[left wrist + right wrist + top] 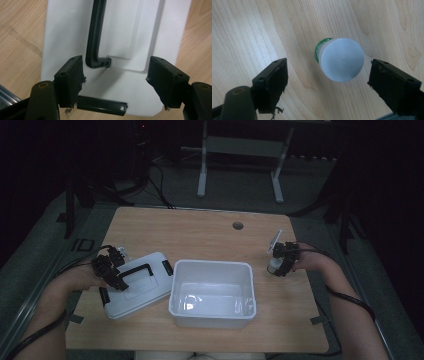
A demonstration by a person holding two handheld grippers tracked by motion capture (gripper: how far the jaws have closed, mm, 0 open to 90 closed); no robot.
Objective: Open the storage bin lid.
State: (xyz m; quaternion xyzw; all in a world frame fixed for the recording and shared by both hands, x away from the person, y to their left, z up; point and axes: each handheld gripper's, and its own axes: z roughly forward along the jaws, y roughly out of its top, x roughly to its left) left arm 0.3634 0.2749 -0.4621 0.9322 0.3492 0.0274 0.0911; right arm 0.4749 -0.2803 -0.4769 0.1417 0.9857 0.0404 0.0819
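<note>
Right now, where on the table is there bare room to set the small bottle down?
The far half of the table is bare from the cable hole back to the bin. A smaller bare patch lies near the front right corner. The lid crowds the bin's left side; the small bottle stands at its right.

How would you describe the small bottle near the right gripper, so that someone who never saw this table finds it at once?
Start from the light wooden table and find the open white plastic tub near its front middle. To the right of the tub, standing alone on bare wood, is the small bottle. It is the one round item there: a pale white cap with a green band just under it, between the open jaws of the right gripper.
</note>
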